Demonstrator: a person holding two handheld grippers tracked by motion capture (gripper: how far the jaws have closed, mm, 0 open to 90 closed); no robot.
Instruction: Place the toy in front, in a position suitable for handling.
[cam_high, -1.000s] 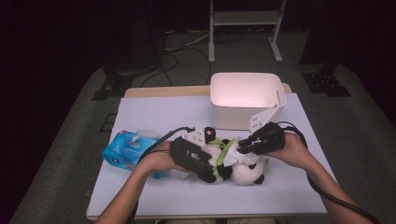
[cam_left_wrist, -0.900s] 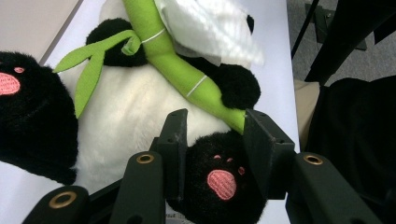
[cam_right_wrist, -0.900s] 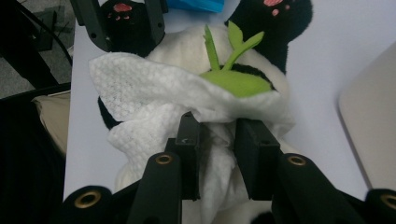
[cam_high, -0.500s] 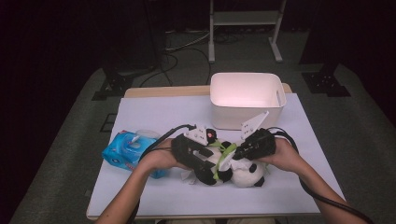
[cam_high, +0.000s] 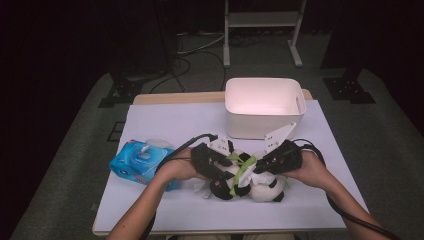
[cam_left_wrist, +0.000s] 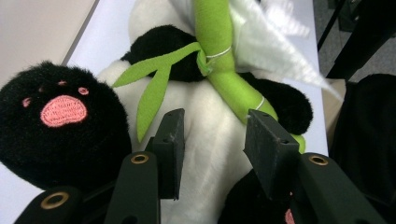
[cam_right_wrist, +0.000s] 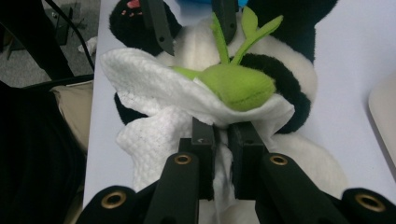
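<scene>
A black-and-white panda plush (cam_high: 262, 189) lies on the white table mat, with a green bamboo sprig (cam_high: 246, 162) on its chest. My left gripper (cam_high: 227, 167) comes in from the left. In the left gripper view its jaws (cam_left_wrist: 212, 126) clasp the white belly (cam_left_wrist: 205, 158) just below the sprig (cam_left_wrist: 219, 56). My right gripper (cam_right_wrist: 222, 126) is shut on a white tissue (cam_right_wrist: 149, 93) draped around the end of the sprig (cam_right_wrist: 238, 84). Its jaws have just been closing with the tissue between them. In the high view the right gripper (cam_high: 256, 169) meets the plush from the right.
A white plastic bin (cam_high: 262, 107) stands behind the plush at the mat's far edge. A blue pack of wipes (cam_high: 142, 159) lies to the left, beside the left forearm. Cables trail from both grippers, and dark floor surrounds the table.
The right gripper has leaned in slightly toward the plush's middle. The left hand and the plush have stayed where they were.
</scene>
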